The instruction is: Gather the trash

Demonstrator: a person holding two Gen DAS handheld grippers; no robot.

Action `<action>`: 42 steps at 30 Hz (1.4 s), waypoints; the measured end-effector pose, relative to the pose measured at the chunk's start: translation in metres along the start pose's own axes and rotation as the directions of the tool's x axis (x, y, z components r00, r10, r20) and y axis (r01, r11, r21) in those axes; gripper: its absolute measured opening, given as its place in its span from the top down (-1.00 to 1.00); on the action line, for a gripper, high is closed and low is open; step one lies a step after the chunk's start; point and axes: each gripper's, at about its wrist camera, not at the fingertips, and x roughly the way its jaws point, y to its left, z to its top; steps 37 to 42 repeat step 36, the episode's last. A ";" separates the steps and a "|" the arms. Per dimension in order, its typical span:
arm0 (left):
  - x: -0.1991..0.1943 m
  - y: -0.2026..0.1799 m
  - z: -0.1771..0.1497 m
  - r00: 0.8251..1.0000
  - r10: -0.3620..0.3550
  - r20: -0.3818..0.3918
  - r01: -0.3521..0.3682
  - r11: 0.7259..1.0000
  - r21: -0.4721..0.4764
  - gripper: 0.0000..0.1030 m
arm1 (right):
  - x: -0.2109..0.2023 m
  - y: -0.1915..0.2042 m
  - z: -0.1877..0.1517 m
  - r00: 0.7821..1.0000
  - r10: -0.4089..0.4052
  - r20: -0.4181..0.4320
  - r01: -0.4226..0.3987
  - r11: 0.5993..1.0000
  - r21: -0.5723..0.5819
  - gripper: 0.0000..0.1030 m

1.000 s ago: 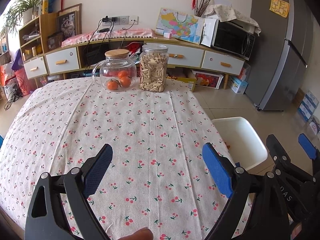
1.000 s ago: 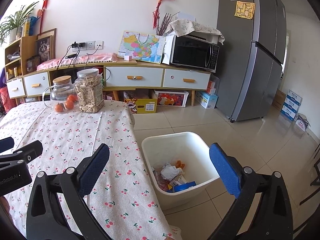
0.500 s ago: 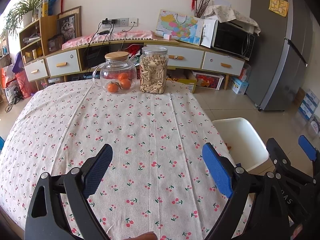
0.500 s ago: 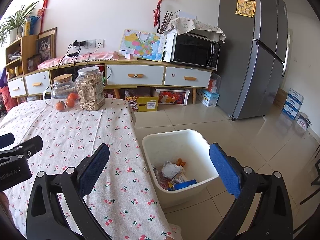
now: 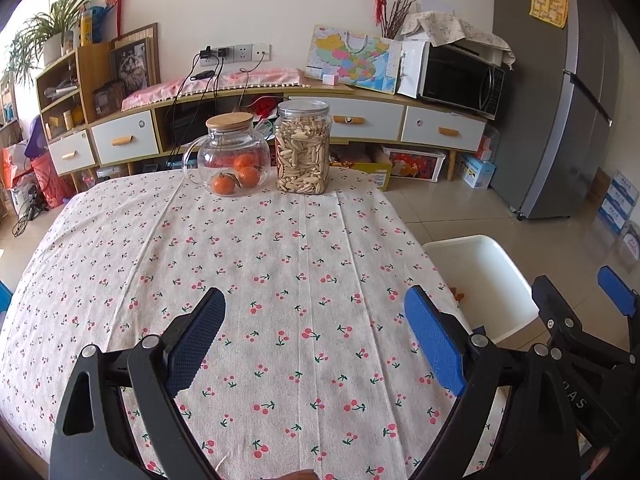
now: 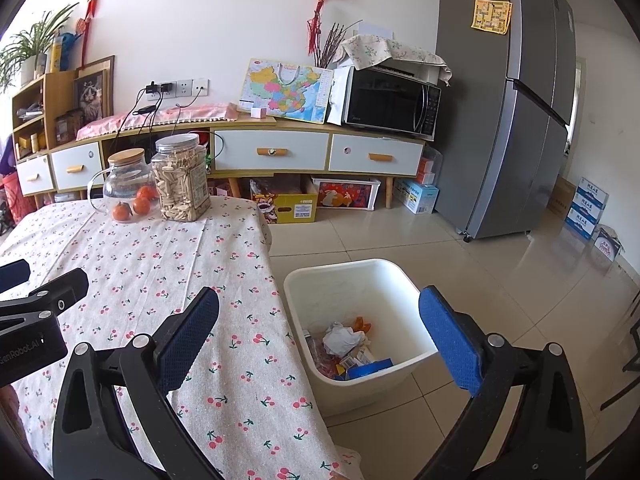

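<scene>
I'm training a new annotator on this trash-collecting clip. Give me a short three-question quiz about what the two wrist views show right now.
1. True or false: the left gripper is shut on a piece of trash.
2. Multiple choice: where does the white bin stand? A) on the table B) on the floor beside the table C) under the cabinet
3. Fill in: the glass jug with the wooden lid holds small ____ fruits.

Key
1. False: both the left gripper and the right gripper are open and empty.
2. B: it stands on the tiled floor by the edge of the tablecloth, with crumpled paper and wrappers inside.
3. Orange.
</scene>
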 end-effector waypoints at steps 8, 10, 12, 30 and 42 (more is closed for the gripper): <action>-0.001 -0.003 0.000 1.000 0.000 0.013 -0.001 1.000 0.016 -0.72 | 0.001 -0.002 -0.002 1.000 0.004 -0.004 -0.004 1.000 -0.002 -0.86; -0.001 -0.004 0.000 1.000 0.003 0.019 -0.003 1.000 0.024 -0.72 | 0.001 -0.002 -0.002 1.000 0.005 -0.005 -0.005 1.000 -0.004 -0.86; -0.001 -0.005 -0.001 1.000 0.004 0.024 -0.005 0.999 0.032 -0.72 | 0.001 -0.003 -0.003 1.000 0.005 -0.006 -0.005 1.000 -0.004 -0.86; 0.001 -0.009 -0.002 0.999 -0.034 0.017 0.034 0.998 0.044 -0.67 | 0.004 -0.010 -0.002 1.000 0.002 -0.011 -0.002 1.000 0.007 -0.86; 0.001 -0.008 -0.002 1.000 -0.020 0.004 0.020 0.999 0.030 -0.81 | 0.003 -0.011 0.000 1.000 0.002 -0.008 -0.002 1.000 0.002 -0.86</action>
